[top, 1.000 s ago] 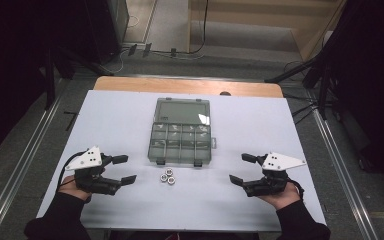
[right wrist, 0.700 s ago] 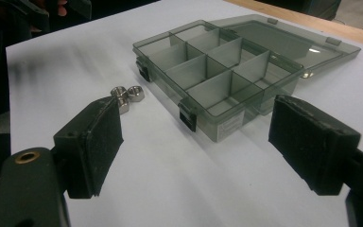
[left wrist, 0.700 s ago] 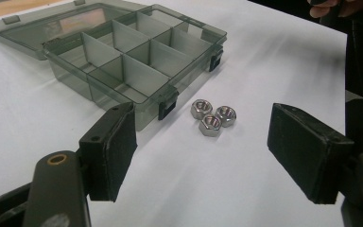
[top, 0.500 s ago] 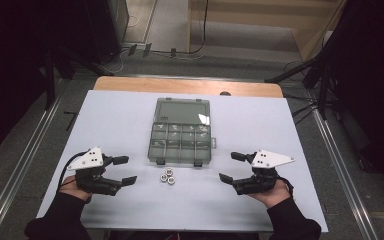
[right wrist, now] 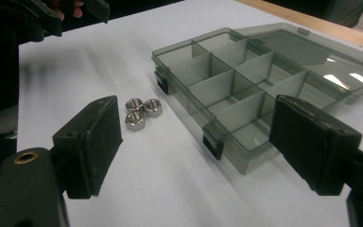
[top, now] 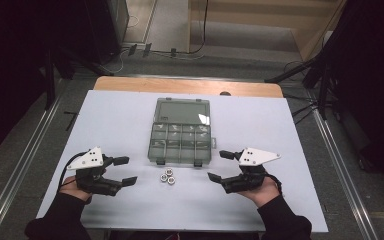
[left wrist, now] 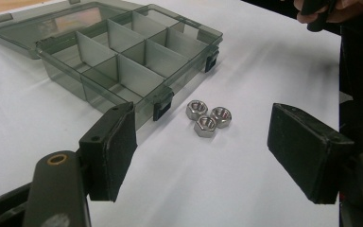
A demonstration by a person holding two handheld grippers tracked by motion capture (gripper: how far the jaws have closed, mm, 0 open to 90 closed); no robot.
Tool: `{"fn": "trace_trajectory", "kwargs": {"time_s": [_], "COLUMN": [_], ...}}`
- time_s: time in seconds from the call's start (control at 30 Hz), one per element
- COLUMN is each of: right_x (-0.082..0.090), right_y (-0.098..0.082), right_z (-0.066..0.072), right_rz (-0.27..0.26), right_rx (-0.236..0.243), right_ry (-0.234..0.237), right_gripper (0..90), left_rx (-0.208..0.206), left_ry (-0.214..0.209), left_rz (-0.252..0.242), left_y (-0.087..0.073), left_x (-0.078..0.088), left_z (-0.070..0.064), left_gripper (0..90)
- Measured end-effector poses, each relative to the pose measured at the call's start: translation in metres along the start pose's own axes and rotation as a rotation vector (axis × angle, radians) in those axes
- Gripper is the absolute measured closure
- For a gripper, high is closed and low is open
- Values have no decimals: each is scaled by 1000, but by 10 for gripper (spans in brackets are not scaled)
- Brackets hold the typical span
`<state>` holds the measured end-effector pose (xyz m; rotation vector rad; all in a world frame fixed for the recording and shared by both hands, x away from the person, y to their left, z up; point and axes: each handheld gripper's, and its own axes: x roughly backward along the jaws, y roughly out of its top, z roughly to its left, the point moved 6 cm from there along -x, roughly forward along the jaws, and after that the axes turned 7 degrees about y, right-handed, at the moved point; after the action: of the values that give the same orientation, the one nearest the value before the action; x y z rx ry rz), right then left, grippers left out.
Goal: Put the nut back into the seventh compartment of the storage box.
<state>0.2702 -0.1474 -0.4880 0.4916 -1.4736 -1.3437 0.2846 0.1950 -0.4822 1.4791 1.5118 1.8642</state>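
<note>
White table point(top: 120, 125): open organizer box point(top: 181, 137) just behind three nuts point(top: 167, 176).

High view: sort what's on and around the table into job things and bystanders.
Part of the job:
- three nuts, touching in a cluster
- compartment box, lid open, compartments look empty
- left gripper, open
- right gripper, open

Just lying about:
- cables on the floor beyond the table
- wooden strip at the table's far edge
</note>
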Motion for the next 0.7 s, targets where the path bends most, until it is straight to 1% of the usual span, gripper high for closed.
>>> {"fn": "trace_trajectory", "kwargs": {"time_s": [0.3, 0.5, 0.57, 0.7], "right_x": [-16, -27, -32, -37], "right_y": [8, 11, 13, 15], "right_z": [6, 8, 10, 12], "right_rz": [-1, 8, 12, 15], "right_rx": [14, 26, 27, 32], "right_ry": [37, 46, 54, 61], "right_gripper": [188, 191, 191, 192], "left_rx": [-4, -3, -1, -1], "left_ry": [-1, -4, -6, -4], "left_rz": [4, 7, -1, 6], "left_y": [0, 0, 0, 0], "left_x": [0, 0, 0, 1], "left_z": [0, -1, -1, -1], "left_gripper": [250, 251, 250, 251]}}
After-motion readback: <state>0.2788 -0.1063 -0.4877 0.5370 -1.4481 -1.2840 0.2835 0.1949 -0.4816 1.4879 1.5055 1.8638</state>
